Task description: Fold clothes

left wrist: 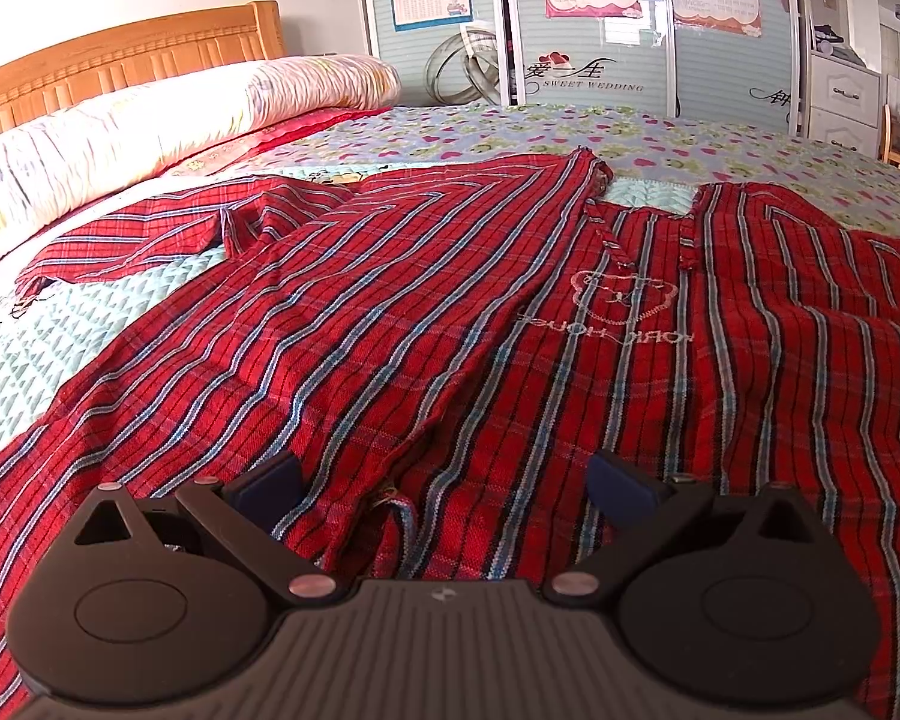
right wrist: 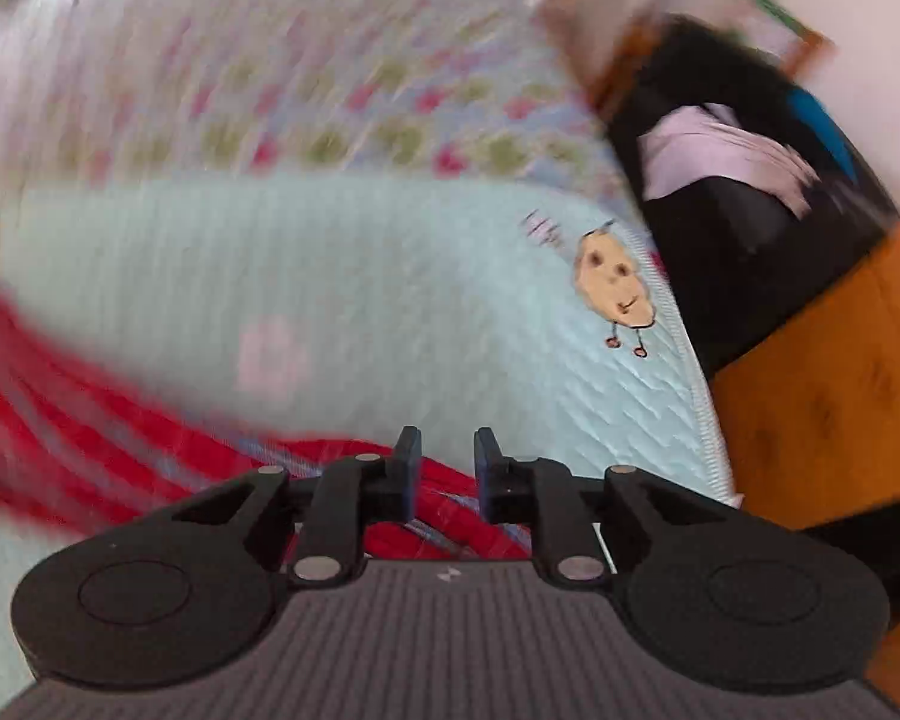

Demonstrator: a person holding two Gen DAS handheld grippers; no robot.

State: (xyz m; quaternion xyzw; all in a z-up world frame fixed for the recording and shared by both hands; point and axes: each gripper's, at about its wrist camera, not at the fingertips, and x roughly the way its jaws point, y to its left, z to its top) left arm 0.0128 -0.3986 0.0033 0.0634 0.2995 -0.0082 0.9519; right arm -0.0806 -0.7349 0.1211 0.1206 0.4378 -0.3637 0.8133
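- The red plaid shirt (left wrist: 462,312) is spread on the bed (left wrist: 90,324), its embroidered bear logo turned upward and its neckline toward 12 o'clock in the left wrist view.
- One sleeve (left wrist: 150,234) is seen lying out toward 10 o'clock, partly creased; the other side is draped toward 3 o'clock.
- A loose ridge is formed down the middle of the cloth, yet no finished fold is shown; the folding is judged to be at its beginning, with the sleeves and body left to be brought in.
- In the right wrist view, a part of the red plaid shirt (right wrist: 90,408) is seen at 8 o'clock, heavily blurred.
- The left hand-held gripper (left wrist: 444,486) is held low over the hem, at 6 o'clock of the garment, its fingers spread wide and nothing pinched between them.
- The right hand-held gripper (right wrist: 447,462) is pointed toward the bed's edge, its fingers set with a narrow gap; red cloth lies beneath them, but whether any is pinched cannot be told.
- A rolled quilt (left wrist: 168,120) and a wooden headboard (left wrist: 120,60) are placed at 11 o'clock, well apart from the shirt.
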